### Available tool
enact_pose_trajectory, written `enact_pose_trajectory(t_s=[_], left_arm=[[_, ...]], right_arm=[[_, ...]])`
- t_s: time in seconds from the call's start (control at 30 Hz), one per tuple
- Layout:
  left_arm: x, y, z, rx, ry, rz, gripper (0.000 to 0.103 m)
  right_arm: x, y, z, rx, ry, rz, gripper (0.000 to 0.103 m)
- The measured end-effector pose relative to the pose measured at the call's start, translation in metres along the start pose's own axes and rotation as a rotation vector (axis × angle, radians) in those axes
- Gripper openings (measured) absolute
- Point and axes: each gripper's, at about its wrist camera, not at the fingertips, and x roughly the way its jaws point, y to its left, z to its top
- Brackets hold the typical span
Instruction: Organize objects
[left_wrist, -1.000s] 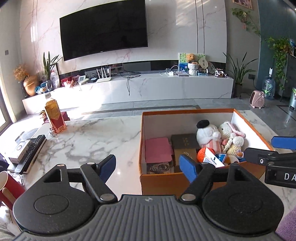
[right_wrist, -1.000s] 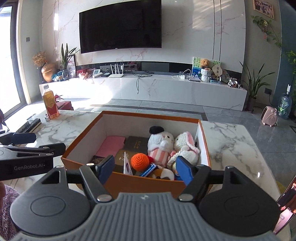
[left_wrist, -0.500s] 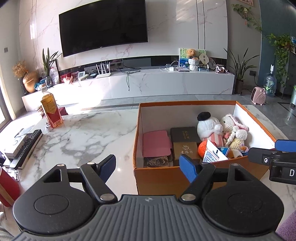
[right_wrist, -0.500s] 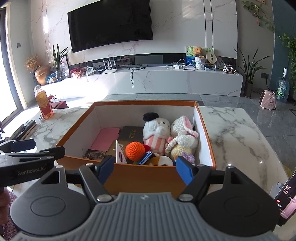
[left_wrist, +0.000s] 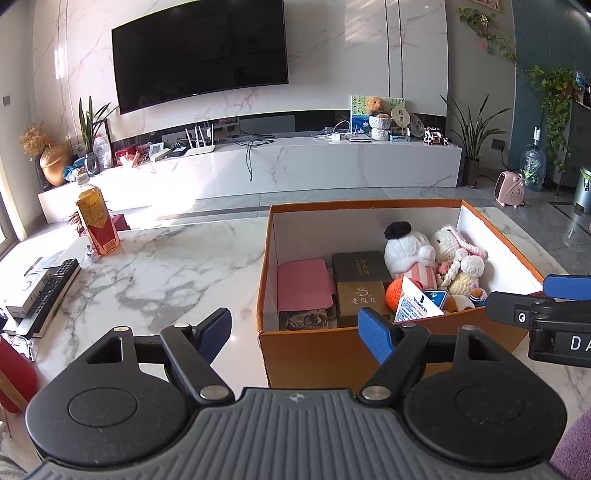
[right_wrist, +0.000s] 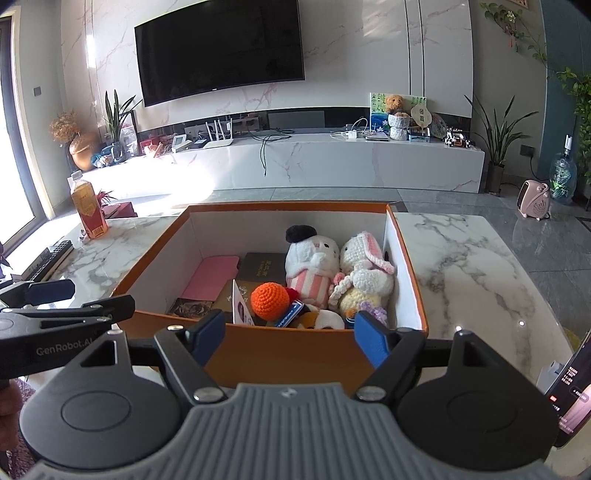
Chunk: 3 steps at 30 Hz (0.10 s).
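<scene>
- Orange cardboard box (right_wrist: 280, 350) sits on the marble table (right_wrist: 465, 258), open at the top, with the things to be organized packed inside it.
- Soft toys crowd its right half: a white plush with a black cap (right_wrist: 312, 254) and a crocheted bunny (right_wrist: 364, 273) lean against each other. Both look light and squashy, so I would pinch each across the body, not by an ear or a limb.
- Just in front of them lies an orange crocheted ball (right_wrist: 269, 301); round and yielding, it may roll out of a shallow pinch and wants a grip across its middle.
- A Vaseline packet (left_wrist: 417, 304) stands tilted beside the ball. It looks thin and light, best taken by its upper edge.
- Left half holds flat, stiffer items: a pink case (left_wrist: 304, 284), a dark box (left_wrist: 360, 262) and a tan gift box (left_wrist: 360, 295), touching one another. Their smooth rigid faces could slip, so grip across the narrow sides.
- Right gripper (right_wrist: 290, 334) hovers at the near wall of the box, jaws spread, holding nothing.
- Left gripper (left_wrist: 295, 334) hangs at the box's near left corner, jaws likewise spread and empty.
- Farther left on the table stand a bottle of amber drink (left_wrist: 96, 221) and a remote control (left_wrist: 51, 288), well apart from the box.
</scene>
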Motion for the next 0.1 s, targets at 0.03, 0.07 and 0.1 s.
enact_pose_trajectory(t_s=[0.03,0.07,0.1], left_arm=[[0.0001,0.0003,-0.0002,-0.001,0.001,-0.001,0.089],[0.0001,0.0004,-0.0003,-0.001,0.002,-0.001,0.089],[0.0001,0.0005,-0.0002,-0.001,0.002,-0.001,0.089]], right_arm=[[-0.0005,0.0003,0.0000,0.000,0.001,0.001,0.079],[-0.0004,0.0006,0.0000,-0.001,0.002,0.000,0.079],[-0.0006,0.0007,-0.0002,-0.001,0.003,0.000,0.079]])
